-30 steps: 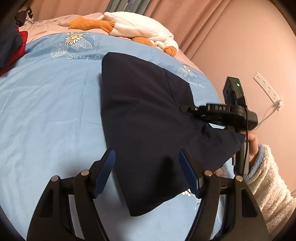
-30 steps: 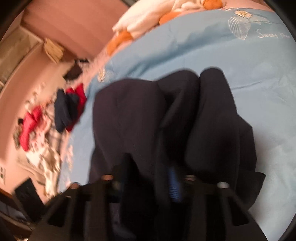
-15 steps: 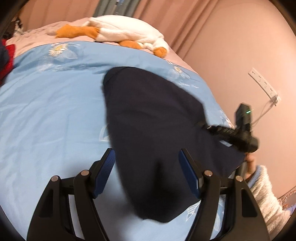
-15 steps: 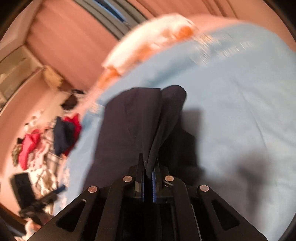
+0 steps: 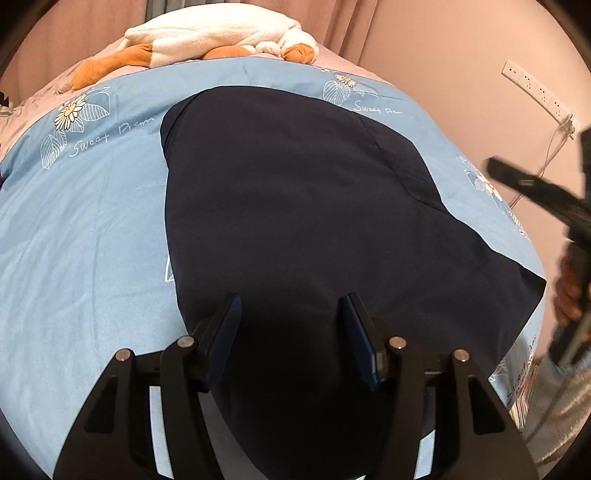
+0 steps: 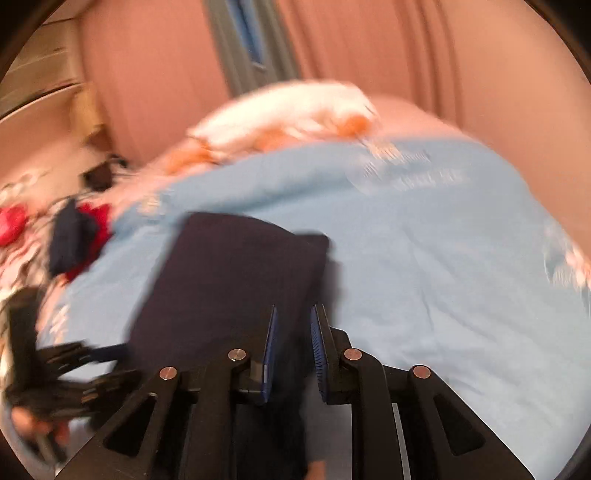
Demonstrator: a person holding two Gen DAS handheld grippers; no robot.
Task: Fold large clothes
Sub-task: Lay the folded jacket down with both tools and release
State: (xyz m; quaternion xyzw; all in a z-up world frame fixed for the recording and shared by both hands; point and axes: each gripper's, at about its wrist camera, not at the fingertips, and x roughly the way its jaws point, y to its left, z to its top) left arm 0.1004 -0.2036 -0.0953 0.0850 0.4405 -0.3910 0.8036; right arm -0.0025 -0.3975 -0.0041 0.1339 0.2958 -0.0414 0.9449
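The left gripper (image 5: 291,325) has just been narrowing, its jaws apart over the dark navy fabric garment (image 5: 295,206) spread on the light blue bed cover (image 5: 85,240). The right gripper (image 6: 293,350), jaws just parted slightly, pinches nothing; the garment lies ahead-left.

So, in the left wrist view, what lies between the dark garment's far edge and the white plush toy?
Only bare blue bedcover, then a strip of pink sheet; nothing rests between the dark garment and the white plush toy.
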